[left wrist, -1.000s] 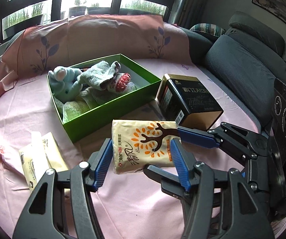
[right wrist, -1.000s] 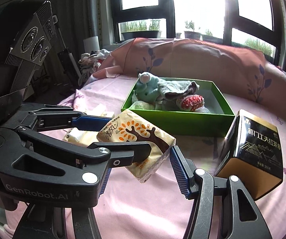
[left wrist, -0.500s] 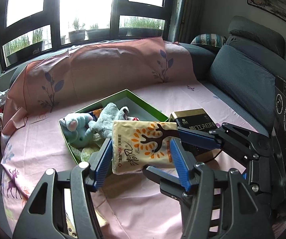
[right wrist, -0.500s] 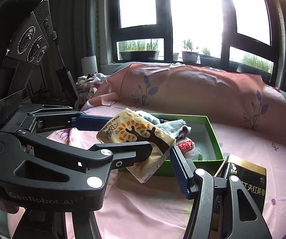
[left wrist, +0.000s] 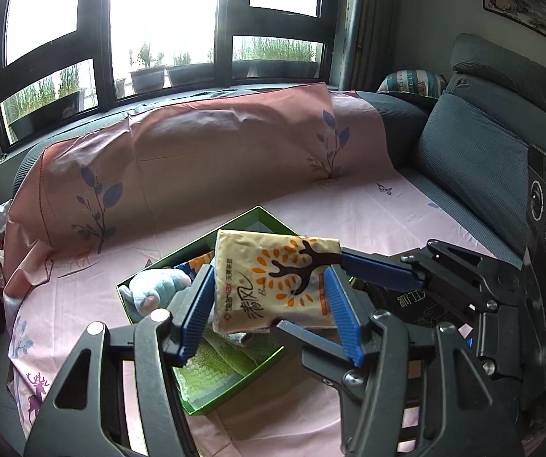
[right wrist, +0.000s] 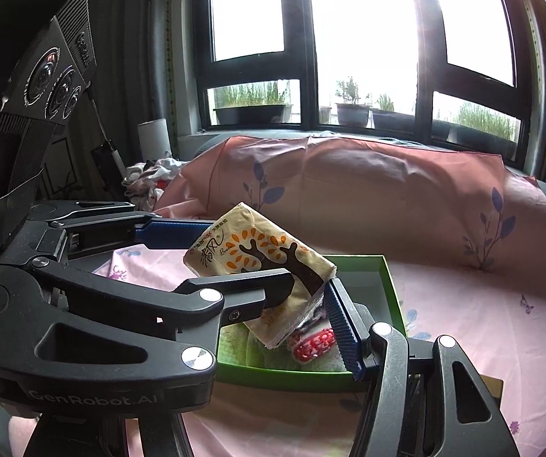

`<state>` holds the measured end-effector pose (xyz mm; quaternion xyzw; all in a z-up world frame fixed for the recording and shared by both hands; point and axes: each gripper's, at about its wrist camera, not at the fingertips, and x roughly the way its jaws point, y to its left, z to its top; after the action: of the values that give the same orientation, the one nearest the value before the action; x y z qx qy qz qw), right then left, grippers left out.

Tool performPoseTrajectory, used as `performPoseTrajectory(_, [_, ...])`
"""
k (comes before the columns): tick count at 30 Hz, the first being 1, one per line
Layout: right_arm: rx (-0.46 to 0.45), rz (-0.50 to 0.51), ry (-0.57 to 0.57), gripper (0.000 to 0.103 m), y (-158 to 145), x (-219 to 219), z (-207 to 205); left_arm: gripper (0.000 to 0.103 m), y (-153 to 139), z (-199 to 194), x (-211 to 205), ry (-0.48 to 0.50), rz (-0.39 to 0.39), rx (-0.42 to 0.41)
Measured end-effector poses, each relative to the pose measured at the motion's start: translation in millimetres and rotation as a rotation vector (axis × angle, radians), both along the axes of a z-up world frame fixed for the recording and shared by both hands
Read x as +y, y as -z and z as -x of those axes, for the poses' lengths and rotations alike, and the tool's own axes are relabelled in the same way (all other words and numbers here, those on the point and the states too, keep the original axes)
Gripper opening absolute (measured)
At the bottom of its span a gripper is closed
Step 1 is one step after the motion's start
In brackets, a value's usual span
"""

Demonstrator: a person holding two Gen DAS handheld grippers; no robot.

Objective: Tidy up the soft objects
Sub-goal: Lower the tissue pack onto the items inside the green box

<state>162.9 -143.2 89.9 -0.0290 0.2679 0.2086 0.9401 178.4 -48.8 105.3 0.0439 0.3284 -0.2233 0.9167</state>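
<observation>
If released unevenly by the 2 grippers (left wrist: 269, 304) (right wrist: 299, 293) both clamping it, tissue pack (left wrist: 273, 285) could miss green box (left wrist: 235, 388).

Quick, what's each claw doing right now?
Left gripper: shut on the tissue pack.
Right gripper: shut on the same tissue pack.

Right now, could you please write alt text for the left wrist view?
Both grippers, left gripper and right gripper, hold a yellow tissue pack above an open green box of soft toys, on a sofa covered with a pink sheet.
</observation>
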Motion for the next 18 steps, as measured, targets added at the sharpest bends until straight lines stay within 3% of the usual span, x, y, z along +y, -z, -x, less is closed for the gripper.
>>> performPoseTrajectory(11, [0.151, 0.006, 0.019, 0.059, 45, -3, -73, 0.058, 49, -75, 2, -0.019, 0.064, 0.156])
performPoseTrajectory(18, [0.199, 0.006, 0.032, 0.059, 64, 2, -96, 0.058, 67, -96, 5, -0.033, 0.071, 0.187])
